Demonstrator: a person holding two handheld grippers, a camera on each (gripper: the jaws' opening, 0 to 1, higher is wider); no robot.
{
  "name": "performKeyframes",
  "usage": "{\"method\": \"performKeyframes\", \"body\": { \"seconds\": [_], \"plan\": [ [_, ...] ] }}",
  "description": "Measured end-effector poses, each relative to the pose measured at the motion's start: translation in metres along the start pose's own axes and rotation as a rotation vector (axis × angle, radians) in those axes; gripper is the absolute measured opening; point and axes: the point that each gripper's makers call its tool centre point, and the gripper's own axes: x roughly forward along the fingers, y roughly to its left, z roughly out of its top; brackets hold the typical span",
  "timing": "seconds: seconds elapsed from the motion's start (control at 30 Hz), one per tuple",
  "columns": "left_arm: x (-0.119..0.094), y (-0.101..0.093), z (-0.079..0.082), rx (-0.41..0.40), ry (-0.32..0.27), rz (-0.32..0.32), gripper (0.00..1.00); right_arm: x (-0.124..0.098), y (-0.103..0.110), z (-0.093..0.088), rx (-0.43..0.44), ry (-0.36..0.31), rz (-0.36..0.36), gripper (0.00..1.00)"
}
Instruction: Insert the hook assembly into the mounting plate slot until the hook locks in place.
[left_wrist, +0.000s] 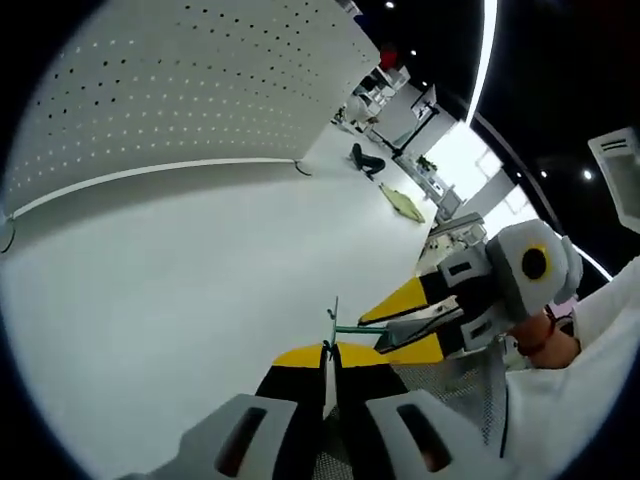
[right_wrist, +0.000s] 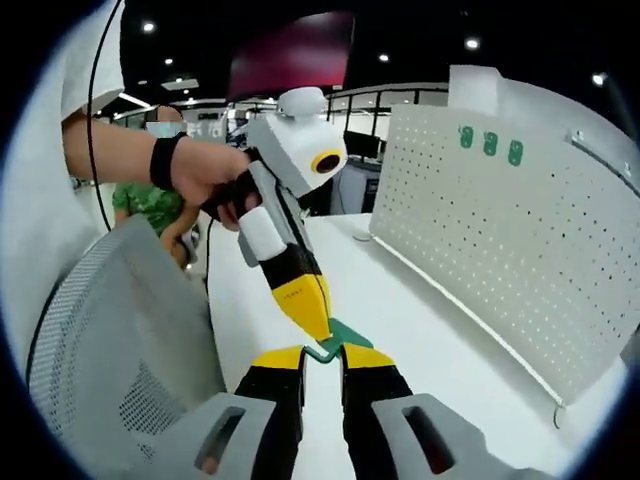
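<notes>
My left gripper is shut on a thin green mounting plate, seen edge-on and standing up between its yellow tips. The green hook assembly runs sideways from that plate to my right gripper, which enters from the right and is shut on it. In the right gripper view my right gripper holds the green hook assembly between its yellow tips. There my left gripper points down from a hand and pinches the green plate. Both pieces meet in the air above the white table.
A white pegboard stands along the table's far edge, with green pieces hanging near its top; the pegboard also spans the left gripper view. A grey mesh chair is close on the left. The table is bare.
</notes>
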Motion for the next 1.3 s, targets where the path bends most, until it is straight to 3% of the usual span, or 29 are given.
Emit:
{"method": "performKeyframes", "body": {
  "seconds": [0.07,0.2,0.4,0.57,1.17,1.3],
  "plan": [
    [0.0,0.001,0.001,0.0,0.002,0.003,0.03,0.0,0.001,-0.004,-0.082,0.039,-0.009,0.09],
    [0.0,0.0,0.001,-0.028,0.02,-0.002,0.03,0.001,0.002,-0.003,-0.114,0.036,-0.019,0.09],
    [0.003,-0.003,-0.002,-0.067,0.047,-0.011,0.03,0.001,-0.006,-0.001,-0.265,0.081,-0.081,0.08],
    [0.006,-0.002,-0.005,-0.085,0.089,-0.008,0.03,0.003,-0.001,-0.005,-0.345,0.111,-0.067,0.05],
    [0.016,-0.002,-0.012,-0.138,0.153,-0.032,0.03,0.004,-0.002,-0.012,-0.402,0.156,-0.073,0.03],
    [0.014,-0.003,-0.01,-0.106,0.144,-0.034,0.03,0.004,-0.002,-0.013,-0.374,0.162,-0.075,0.02]
  ]
}}
